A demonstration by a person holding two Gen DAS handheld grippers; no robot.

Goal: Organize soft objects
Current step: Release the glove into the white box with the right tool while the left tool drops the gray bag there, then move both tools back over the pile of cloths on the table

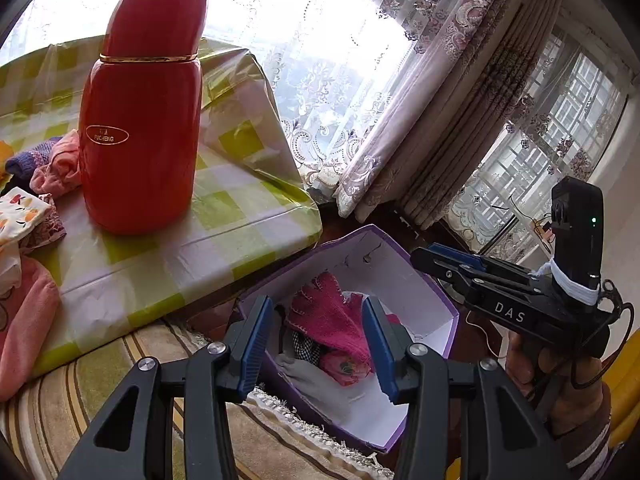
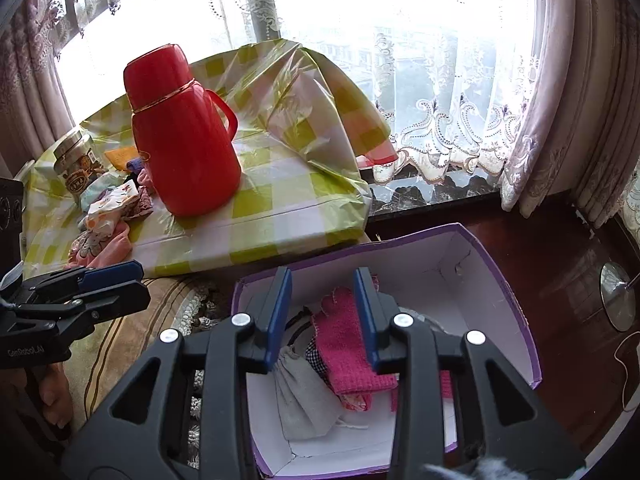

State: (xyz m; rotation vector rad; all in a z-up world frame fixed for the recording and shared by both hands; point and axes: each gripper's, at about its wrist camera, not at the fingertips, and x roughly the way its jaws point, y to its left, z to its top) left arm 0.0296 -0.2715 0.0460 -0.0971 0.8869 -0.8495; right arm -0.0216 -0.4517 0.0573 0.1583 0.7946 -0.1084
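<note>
A purple box point(image 1: 448, 300) point(image 2: 516, 304) with a white inside stands on the floor by the table. In it lie a pink knitted cloth point(image 1: 336, 316) point(image 2: 344, 344), a grey drawstring pouch point(image 2: 304, 396) point(image 1: 308, 376) and a checked scrap. My left gripper point(image 1: 316, 344) is open and empty above the box. My right gripper point(image 2: 322, 316) is open and empty above the box; it also shows in the left wrist view point(image 1: 452, 264). More soft items point(image 1: 52, 168) point(image 2: 108, 208) lie on the table's left side.
A red thermos point(image 1: 140, 120) point(image 2: 184, 136) stands on the green-checked tablecloth point(image 1: 240, 208) point(image 2: 288, 200). A glass jar point(image 2: 76, 164) stands at the table's left. A striped rug point(image 1: 60, 400) lies below the table edge. Lace curtains point(image 2: 460, 132) and a dark sill lie behind.
</note>
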